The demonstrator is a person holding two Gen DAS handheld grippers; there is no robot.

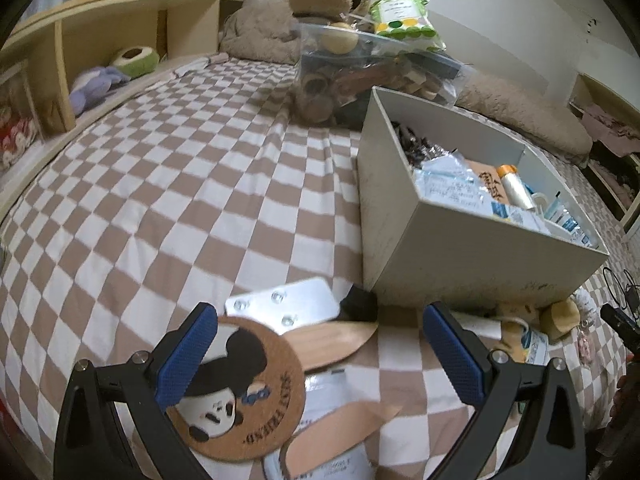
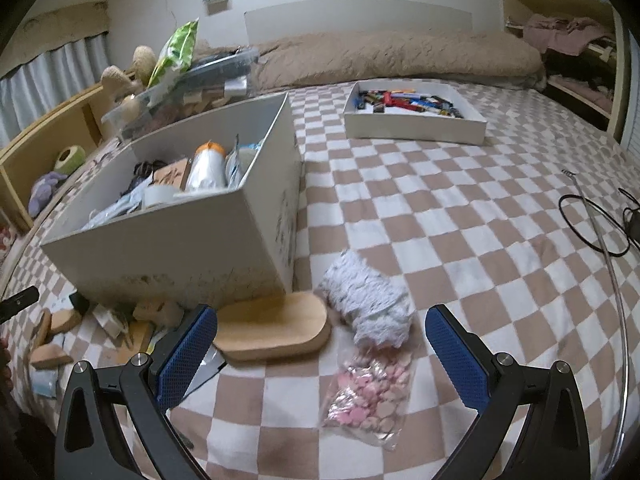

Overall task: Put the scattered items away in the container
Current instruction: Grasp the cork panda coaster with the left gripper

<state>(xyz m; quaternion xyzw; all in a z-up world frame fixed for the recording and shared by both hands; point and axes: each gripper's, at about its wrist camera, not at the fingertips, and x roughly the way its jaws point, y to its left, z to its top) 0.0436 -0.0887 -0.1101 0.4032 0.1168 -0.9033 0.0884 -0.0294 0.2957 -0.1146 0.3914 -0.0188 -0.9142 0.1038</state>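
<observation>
Left wrist view: left claw (image 1: 320,354) spread wide and gripping nothing, poised over a round cork coaster (image 1: 244,390) printed with a cartoon face, which lies on the checkered bed (image 1: 168,184) among a metal plate (image 1: 280,304) and a wooden spatula-shaped piece (image 1: 332,342). White container (image 1: 472,252), already holding packets and a bottle, stands just beyond. Right wrist view: right claw (image 2: 322,356) likewise spread and empty, above a fluffy white item (image 2: 368,304), a bag of pink pieces (image 2: 370,394) and an oval wooden board (image 2: 272,332) lying against the container's corner. A shallow tray (image 2: 412,124) sits well apart.
</observation>
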